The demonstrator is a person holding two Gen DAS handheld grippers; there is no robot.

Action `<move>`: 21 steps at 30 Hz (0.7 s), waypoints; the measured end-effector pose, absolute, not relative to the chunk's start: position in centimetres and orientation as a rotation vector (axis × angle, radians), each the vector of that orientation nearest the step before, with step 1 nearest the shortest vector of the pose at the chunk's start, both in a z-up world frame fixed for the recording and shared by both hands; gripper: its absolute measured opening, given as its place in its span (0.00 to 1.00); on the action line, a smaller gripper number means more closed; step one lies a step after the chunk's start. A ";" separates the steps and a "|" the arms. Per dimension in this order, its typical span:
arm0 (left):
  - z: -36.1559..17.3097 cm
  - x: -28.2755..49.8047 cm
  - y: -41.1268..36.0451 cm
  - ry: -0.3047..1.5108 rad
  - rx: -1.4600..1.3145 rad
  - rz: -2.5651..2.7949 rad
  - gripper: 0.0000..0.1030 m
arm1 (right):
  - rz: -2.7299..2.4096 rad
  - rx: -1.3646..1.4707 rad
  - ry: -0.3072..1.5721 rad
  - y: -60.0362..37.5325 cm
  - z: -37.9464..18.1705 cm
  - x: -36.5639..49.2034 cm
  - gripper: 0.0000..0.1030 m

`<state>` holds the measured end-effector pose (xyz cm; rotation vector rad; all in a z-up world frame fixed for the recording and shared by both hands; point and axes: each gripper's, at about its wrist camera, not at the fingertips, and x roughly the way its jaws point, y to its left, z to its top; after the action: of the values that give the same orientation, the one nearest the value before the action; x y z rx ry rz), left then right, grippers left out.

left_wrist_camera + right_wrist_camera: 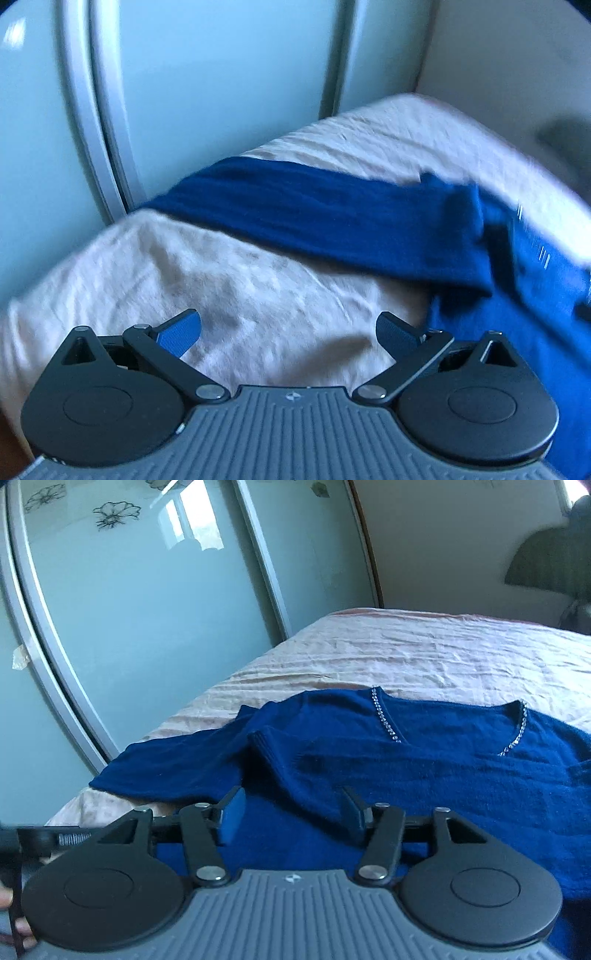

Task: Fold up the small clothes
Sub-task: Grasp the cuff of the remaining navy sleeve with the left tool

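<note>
A dark blue knit sweater (pixel 424 771) with a rhinestone-trimmed neckline (pixel 386 716) lies flat on a bed with a pale pink sheet (pixel 424 653). One sleeve (pixel 314 214) stretches out to the left toward the bed's edge; its cuff end (pixel 114 775) shows in the right wrist view. My left gripper (pixel 288 328) is open and empty above bare sheet (pixel 258 295), just short of the sleeve. My right gripper (pixel 291 812) is open and empty, low over the sweater's body.
Frosted glass sliding wardrobe doors (pixel 155 602) with grey frames stand close along the bed's left side. A pale wall (pixel 461 546) is behind the bed. A dark lamp shade (pixel 550 561) is at the far right.
</note>
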<state>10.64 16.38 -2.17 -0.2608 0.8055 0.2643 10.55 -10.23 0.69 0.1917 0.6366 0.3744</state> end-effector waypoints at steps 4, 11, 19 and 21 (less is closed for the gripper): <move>-2.5 10.5 21.2 0.746 -0.562 0.234 0.98 | 0.381 0.183 0.628 -9.9 0.7 10.2 0.64; -3.5 11.6 27.0 0.611 -0.910 0.169 0.97 | 0.375 0.194 0.638 -9.7 0.1 10.3 0.65; -4.9 14.8 32.0 0.545 -1.182 0.181 0.69 | 0.368 0.178 0.647 -9.5 -0.4 10.2 0.66; -5.1 15.5 33.1 0.530 -1.226 0.216 0.61 | 0.360 0.176 0.640 -9.7 -0.2 10.1 0.66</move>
<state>15.53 33.08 -5.08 -1.2256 0.5302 0.2155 10.06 -9.73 -0.24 0.1762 0.6399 0.3603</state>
